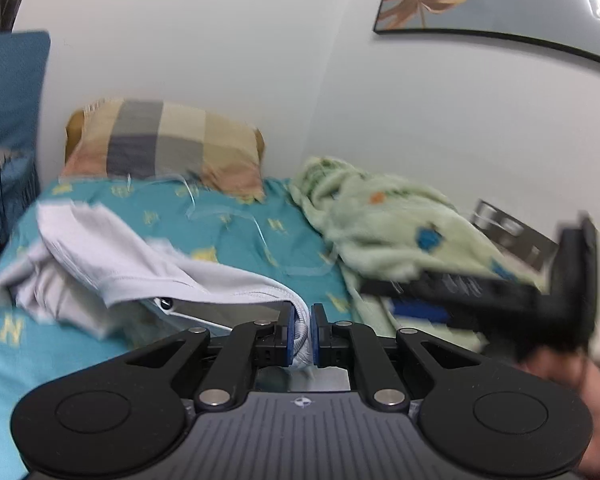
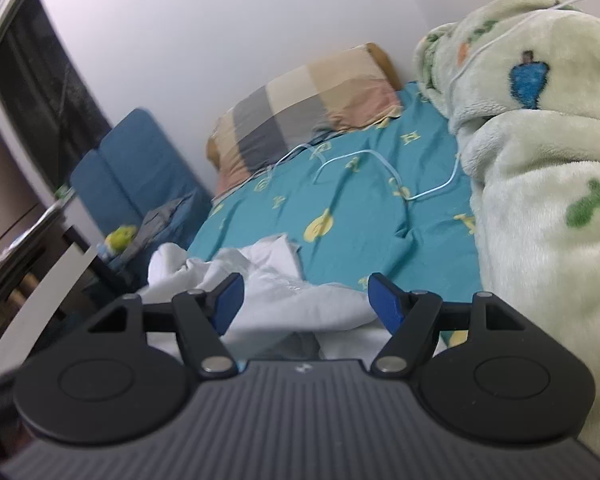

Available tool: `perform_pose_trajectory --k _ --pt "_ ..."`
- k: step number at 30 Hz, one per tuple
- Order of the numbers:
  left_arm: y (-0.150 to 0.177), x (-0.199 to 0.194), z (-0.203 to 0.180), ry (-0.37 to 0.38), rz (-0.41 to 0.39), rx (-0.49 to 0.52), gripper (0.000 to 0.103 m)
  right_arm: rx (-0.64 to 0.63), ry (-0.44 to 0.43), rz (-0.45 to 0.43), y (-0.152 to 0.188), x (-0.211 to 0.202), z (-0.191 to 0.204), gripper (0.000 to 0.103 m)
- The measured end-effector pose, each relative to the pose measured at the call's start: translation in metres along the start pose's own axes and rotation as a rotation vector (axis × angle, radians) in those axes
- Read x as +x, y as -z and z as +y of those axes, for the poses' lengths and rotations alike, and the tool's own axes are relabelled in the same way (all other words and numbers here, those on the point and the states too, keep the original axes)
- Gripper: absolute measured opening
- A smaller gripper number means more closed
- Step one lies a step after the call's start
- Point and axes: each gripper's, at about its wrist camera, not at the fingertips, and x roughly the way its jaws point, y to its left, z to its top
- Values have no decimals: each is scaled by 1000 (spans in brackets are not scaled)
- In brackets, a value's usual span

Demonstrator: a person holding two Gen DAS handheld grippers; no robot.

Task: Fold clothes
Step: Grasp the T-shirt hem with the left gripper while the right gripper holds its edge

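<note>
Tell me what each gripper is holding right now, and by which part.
The left gripper is shut on the white cotton garment, pinching its ribbed, stitched edge. The right gripper is open above the same garment, holding nothing.

Counted on the bed: one crumpled white cotton garment (image 1: 112, 264), one checked beige-and-grey pillow (image 1: 168, 144), one pale green fleece blanket (image 1: 384, 220), one thin white cable (image 2: 364, 160). Two black hand-held grippers (image 1: 304, 328) (image 2: 306, 300) are recorded.

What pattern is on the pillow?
Checked pillow: grey, beige, peach blocks; clearest in right wrist view.
</note>
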Motion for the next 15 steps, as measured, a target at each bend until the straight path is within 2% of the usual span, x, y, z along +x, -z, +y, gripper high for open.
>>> perform_pose_trajectory --k 4,7,8,10,13,15 --pt "42 -10 -2 -12 49 -3 10 -64 -30 42 10 -6 14 72" --pt "57 -4 9 -41 101 9 15 -113 -49 70 16 -2 24 72" --pt "60 -3 12 -48 121 14 23 -128 -47 79 19 -1 27 72" --pt "61 -6 17 -73 147 48 30 -150 -38 98 23 2 32 72" --pt "61 -12 24 -113 181 105 53 -160 -31 118 28 5 34 72" --pt "61 -13 30 -164 225 172 54 -166 -29 128 31 6 36 72"
